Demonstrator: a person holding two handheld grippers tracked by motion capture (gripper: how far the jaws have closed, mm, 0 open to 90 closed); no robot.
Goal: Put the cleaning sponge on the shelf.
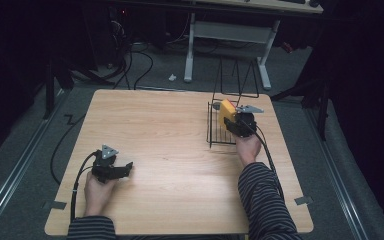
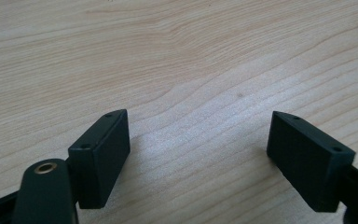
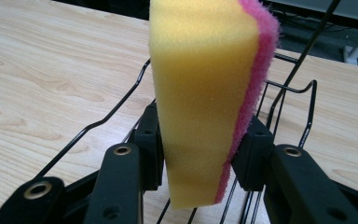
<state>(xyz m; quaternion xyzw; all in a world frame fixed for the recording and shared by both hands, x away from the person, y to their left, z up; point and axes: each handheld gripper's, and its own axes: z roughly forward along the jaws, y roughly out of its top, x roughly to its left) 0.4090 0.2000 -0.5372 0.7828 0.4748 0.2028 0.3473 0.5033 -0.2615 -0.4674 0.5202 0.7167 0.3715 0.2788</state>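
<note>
A yellow sponge (image 3: 200, 93) with a pink scouring side stands upright, squeezed between the jaws of my right gripper (image 3: 199, 156). In the high view the sponge (image 1: 226, 111) and right gripper (image 1: 236, 122) are above a black wire rack (image 1: 215, 131) at the table's right. My left gripper (image 1: 122, 169) rests low at the table's front left, jaws wide apart. In its own view the left gripper (image 2: 198, 149) has only bare wood between its fingers.
The wire rack's rim (image 3: 98, 123) curves around the sponge below and beside it. The wooden table (image 1: 165, 130) stretches between the two grippers. A white-legged desk (image 1: 190, 55) and cables stand on the floor beyond the far edge.
</note>
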